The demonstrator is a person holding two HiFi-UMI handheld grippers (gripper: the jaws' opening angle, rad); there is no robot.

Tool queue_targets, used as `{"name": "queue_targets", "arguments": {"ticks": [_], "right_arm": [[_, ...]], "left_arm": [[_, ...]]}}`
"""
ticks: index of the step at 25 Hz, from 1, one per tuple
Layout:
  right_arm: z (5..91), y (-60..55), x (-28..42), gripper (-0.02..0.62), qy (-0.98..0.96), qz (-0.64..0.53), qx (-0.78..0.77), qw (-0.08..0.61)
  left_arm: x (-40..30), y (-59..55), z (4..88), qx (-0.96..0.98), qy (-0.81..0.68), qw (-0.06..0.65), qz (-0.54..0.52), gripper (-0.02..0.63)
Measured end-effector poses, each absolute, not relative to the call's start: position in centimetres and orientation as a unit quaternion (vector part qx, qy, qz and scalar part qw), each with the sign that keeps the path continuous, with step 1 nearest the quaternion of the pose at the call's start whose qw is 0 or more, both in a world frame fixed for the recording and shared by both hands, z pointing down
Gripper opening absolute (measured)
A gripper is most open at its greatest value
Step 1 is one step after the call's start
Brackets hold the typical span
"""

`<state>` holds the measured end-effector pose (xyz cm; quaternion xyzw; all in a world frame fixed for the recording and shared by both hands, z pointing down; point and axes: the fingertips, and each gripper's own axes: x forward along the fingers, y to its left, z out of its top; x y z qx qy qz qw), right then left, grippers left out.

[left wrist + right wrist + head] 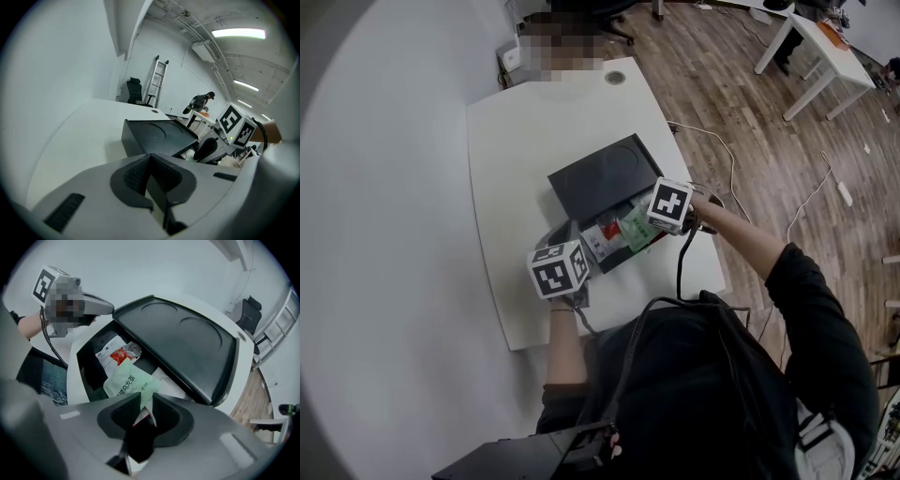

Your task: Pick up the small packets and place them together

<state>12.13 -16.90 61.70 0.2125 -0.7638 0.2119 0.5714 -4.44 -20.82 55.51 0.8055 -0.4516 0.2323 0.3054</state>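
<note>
Packets (123,380) lie in the open black box (187,343) at frame centre, where we hold the right gripper (144,402) with jaws slightly apart around a red-and-white packet (139,418), ready to pinch it, while the left gripper (149,161), pressed together and empty, waits beside the box.

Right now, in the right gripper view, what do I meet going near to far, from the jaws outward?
The right gripper, with a packet edge between its jaws → green packet → red-and-white packet → left gripper. The black lid runs alongside at the right, so it is left out.
</note>
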Motion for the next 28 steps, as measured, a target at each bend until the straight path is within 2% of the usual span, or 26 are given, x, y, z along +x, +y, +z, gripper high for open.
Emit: {"name": "queue_targets", "arguments": {"ticks": [1, 2, 9, 10, 11, 12, 17, 22, 25, 28], "right_arm": [[61.7, -16.9, 12.1, 0.07, -0.763, 0.214, 0.214, 0.571], [61.7, -16.9, 12.1, 0.003, -0.762, 0.217, 0.216, 0.57], [61.0, -16.3, 11.9, 0.005, -0.782, 0.235, 0.2, 0.541], [60.7, -16.0, 11.5, 0.053, -0.792, 0.229, 0.181, 0.537], [60.4, -15.5, 10.9, 0.137, -0.802, 0.22, 0.158, 0.533], [60.1, -15.2, 10.2, 0.165, -0.811, 0.206, 0.134, 0.53], [60.5, -14.6, 7.4, 0.225, -0.83, 0.131, 0.054, 0.539], [63.0, -14.1, 7.0, 0.224, -0.803, 0.091, 0.024, 0.589], [63.5, -14.3, 7.2, 0.213, -0.8, 0.073, 0.03, 0.595], [63.4, -14.7, 7.4, 0.128, -0.797, 0.051, 0.043, 0.6]], "left_arm": [[-4.4, -20.8, 55.5, 0.806, -0.451, 0.305, 0.232, -0.002], [-4.4, -20.8, 55.5, 0.806, -0.451, 0.305, 0.232, -0.002], [-4.5, -20.9, 55.4, 0.805, -0.451, 0.305, 0.234, -0.002], [-4.5, -20.9, 55.4, 0.806, -0.451, 0.305, 0.234, -0.002], [-4.5, -20.9, 55.3, 0.806, -0.451, 0.305, 0.234, -0.002], [-4.6, -20.8, 55.3, 0.806, -0.451, 0.304, 0.234, -0.002], [-4.5, -21.0, 55.5, 0.806, -0.45, 0.306, 0.233, -0.002], [-4.5, -20.9, 55.7, 0.806, -0.45, 0.308, 0.231, -0.002], [-4.5, -20.8, 55.6, 0.806, -0.449, 0.309, 0.229, -0.002], [-4.6, -20.8, 55.4, 0.805, -0.451, 0.309, 0.23, -0.002]]}}
